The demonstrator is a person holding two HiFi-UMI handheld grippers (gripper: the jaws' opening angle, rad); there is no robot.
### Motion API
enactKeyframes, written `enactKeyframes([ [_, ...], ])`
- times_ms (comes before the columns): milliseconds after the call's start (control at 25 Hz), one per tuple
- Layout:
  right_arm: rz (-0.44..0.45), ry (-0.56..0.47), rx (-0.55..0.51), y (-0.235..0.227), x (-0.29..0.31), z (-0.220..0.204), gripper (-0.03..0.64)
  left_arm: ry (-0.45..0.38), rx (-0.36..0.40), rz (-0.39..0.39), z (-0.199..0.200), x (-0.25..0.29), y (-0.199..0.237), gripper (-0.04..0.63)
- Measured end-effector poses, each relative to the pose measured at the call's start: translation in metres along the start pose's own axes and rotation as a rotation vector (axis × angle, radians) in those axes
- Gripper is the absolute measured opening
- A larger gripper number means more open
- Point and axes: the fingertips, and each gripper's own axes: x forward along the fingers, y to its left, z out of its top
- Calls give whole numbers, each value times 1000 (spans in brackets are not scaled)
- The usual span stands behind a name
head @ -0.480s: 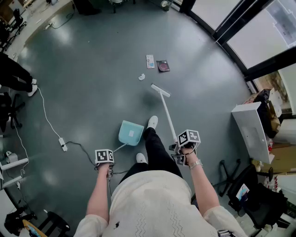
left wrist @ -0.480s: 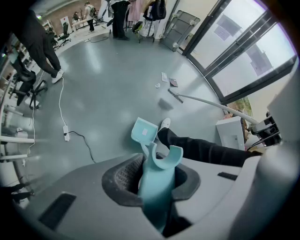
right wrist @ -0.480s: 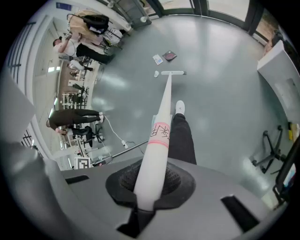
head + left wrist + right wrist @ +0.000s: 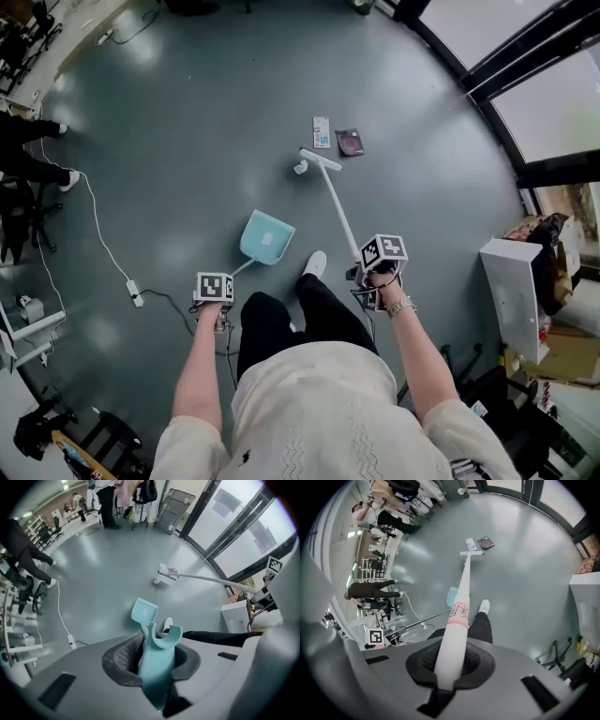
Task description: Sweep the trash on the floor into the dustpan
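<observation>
My left gripper (image 4: 218, 319) is shut on the handle of the light blue dustpan (image 4: 265, 237), whose pan rests on the grey floor ahead of my feet; the pan also shows in the left gripper view (image 4: 144, 611). My right gripper (image 4: 367, 295) is shut on the white broom handle (image 4: 339, 211). The broom head (image 4: 320, 159) lies on the floor beside a small crumpled white scrap (image 4: 300, 168). Just beyond it lie a flat white packet (image 4: 322, 132) and a dark wrapper (image 4: 350, 142). In the right gripper view the broom (image 4: 459, 602) runs out to its head (image 4: 471, 553) by the packet (image 4: 471, 544).
A white power cable with an adapter (image 4: 136, 294) trails across the floor at left. A white cabinet (image 4: 518, 295) and boxes stand at right, with window frames beyond. Another person's legs (image 4: 28, 150) and chairs sit at far left. My shoe (image 4: 314, 264) is beside the dustpan.
I have stepped forward. The broom head has moved up to the crumpled scrap, nearer the packet and wrapper. The dustpan has shifted forward with my left hand.
</observation>
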Motion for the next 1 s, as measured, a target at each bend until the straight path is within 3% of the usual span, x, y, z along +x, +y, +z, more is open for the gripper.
enactKeyframes([
  [200, -3, 10, 28, 35, 3, 56, 18, 5, 100, 12, 89, 9, 17, 94],
  [400, 3, 19, 98, 71, 28, 79, 18, 42, 179, -17, 159, 38, 36, 94],
  [600, 18, 81, 173, 113, 66, 58, 18, 113, 229, -44, 206, 60, 55, 94],
  [760, -10, 130, 143, 148, 90, 35, 18, 105, 235, -75, 249, 64, 62, 94],
  [1000, 17, 210, 132, 196, 104, 7, 19, 134, 283, -107, 262, 66, 77, 94],
])
